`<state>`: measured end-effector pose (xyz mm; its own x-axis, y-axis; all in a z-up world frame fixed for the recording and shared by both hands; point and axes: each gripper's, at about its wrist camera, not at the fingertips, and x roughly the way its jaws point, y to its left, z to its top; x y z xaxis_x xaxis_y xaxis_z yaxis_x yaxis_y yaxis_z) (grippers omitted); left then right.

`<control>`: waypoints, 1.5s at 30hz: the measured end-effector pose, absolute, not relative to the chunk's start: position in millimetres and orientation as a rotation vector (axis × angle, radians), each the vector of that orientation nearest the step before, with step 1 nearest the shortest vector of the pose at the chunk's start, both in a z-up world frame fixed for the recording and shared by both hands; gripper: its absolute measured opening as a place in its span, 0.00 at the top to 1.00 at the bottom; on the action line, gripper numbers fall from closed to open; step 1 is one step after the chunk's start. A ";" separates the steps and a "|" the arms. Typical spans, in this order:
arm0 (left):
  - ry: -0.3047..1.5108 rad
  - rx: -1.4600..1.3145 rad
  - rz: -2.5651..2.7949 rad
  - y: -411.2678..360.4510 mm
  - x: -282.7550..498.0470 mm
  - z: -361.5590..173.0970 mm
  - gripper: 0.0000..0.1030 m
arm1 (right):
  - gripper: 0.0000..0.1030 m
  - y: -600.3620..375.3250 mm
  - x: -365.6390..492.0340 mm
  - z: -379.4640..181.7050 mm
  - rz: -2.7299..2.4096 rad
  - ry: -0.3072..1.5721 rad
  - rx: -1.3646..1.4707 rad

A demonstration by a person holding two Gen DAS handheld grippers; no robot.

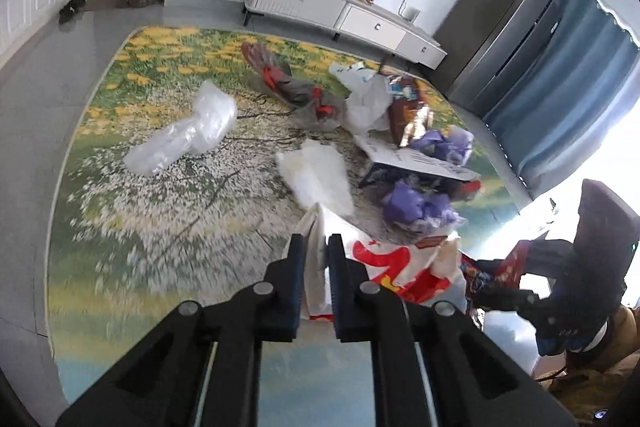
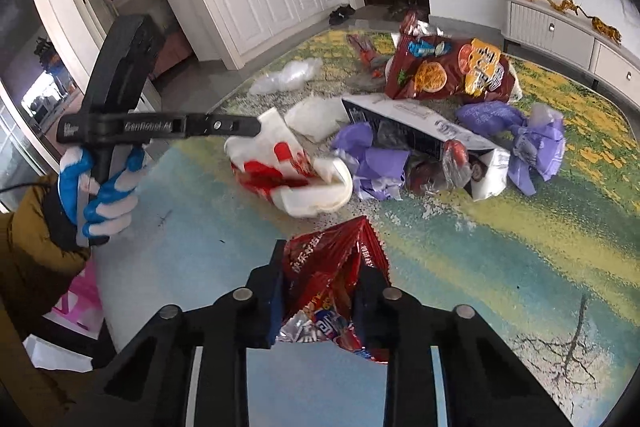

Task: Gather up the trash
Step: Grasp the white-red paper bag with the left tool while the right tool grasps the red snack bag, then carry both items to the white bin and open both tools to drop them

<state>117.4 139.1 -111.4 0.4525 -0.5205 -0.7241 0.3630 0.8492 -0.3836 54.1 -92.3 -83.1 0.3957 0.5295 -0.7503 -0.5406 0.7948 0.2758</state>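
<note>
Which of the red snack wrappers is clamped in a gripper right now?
The crumpled red foil wrapper between the right gripper's fingers; the larger noodle bag lies untouched farther back.

Glossy red foil wrapper (image 2: 336, 283); thin white plastic bag (image 1: 384, 267); soft printed rug (image 1: 160, 219).

Left claw (image 1: 316, 247) pinches the white-and-red plastic bag (image 1: 384, 267) on the flowered rug (image 1: 140, 195); purple wrappers (image 1: 416, 207) lie just beyond.

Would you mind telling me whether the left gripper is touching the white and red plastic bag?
Touching. The left wrist view shows the left gripper shut on a fold of the white and red plastic bag, its fingers pinching the plastic.
</note>
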 end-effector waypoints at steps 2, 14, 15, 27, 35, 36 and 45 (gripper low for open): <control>0.939 -0.188 -0.533 138.4 104.6 -101.0 0.91 | 0.78 -98.7 48.2 -75.9 0.681 0.925 0.005; 0.779 -0.192 -0.652 54.8 79.9 4.0 0.91 | 0.78 -259.0 -0.3 -21.3 0.420 0.702 0.195; 0.773 -0.182 -0.682 35.0 83.0 10.6 0.91 | 0.78 -272.8 -2.6 -20.2 0.382 0.693 0.203; 0.908 0.089 -0.864 -272.6 122.0 -13.5 0.91 | 0.75 -492.1 -27.8 -99.5 -0.123 0.795 0.289; 1.056 0.175 -0.890 -392.7 117.7 -80.6 0.78 | 0.52 -543.2 -10.2 -165.9 -0.206 0.888 0.324; 1.074 0.161 -0.903 -396.4 117.9 -85.5 0.74 | 0.49 -548.3 -10.4 -171.1 -0.216 0.897 0.329; 1.060 0.093 -0.940 -372.6 120.9 -70.9 0.70 | 0.44 -541.1 -17.4 -158.0 -0.207 0.900 0.344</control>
